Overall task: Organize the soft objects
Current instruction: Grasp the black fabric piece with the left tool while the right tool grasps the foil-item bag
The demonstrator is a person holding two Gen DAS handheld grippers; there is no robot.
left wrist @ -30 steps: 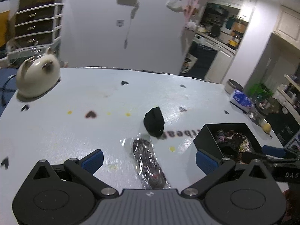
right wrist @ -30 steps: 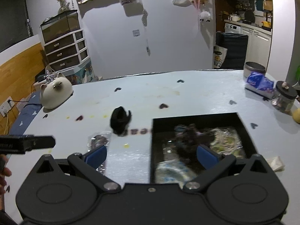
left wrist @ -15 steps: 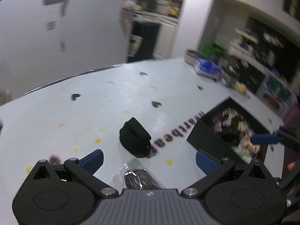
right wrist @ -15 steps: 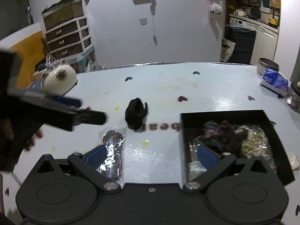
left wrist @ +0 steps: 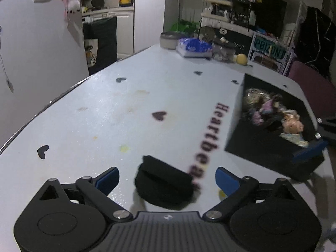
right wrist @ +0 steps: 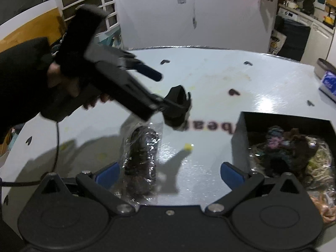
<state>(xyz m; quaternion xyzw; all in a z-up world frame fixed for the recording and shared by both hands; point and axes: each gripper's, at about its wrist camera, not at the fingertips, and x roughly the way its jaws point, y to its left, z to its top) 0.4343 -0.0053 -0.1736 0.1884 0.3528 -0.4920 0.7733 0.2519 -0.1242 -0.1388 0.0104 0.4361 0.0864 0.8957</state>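
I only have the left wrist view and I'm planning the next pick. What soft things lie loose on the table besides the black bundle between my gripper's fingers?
Observer: A plastic-wrapped dark roll lies just ahead of the right gripper, near its left finger.
Operator: Is that gripper holding it?
Observer: No. Its jaws are open and the roll lies free on the table.
Operator: How does my left gripper look from there?
Observer: The left gripper, its jaws just closing, straddles the black bundle, one finger crossing its front.
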